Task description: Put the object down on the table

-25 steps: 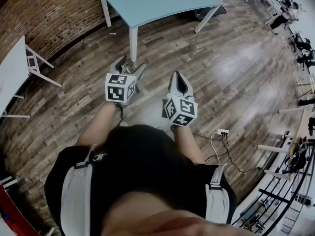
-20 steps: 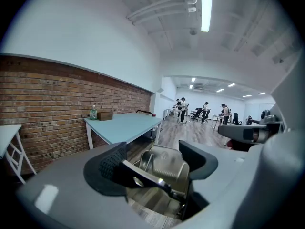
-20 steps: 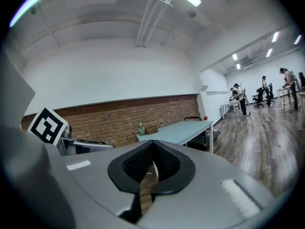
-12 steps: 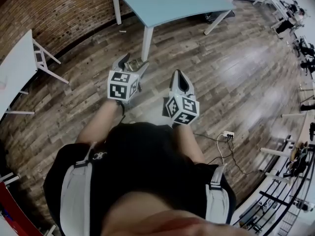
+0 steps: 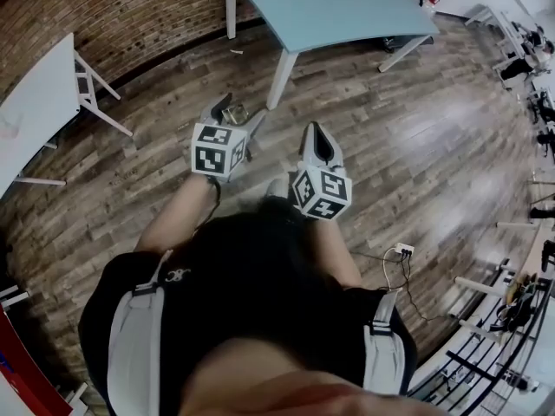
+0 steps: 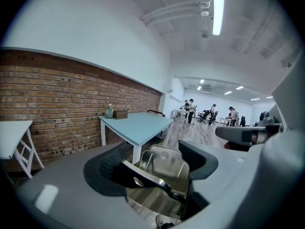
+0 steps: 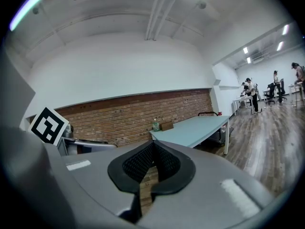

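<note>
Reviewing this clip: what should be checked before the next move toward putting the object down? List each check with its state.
1. Metal object sits between the left gripper jaws: ok.
2. Right gripper empty, jaws together: ok.
3. Grippers over the table: not ok; both are over the floor, with the table ahead.
4. Bare spot on the table: ok; only a bottle and a box stand at its wall end.
5. Grip firm enough: cannot tell.
</note>
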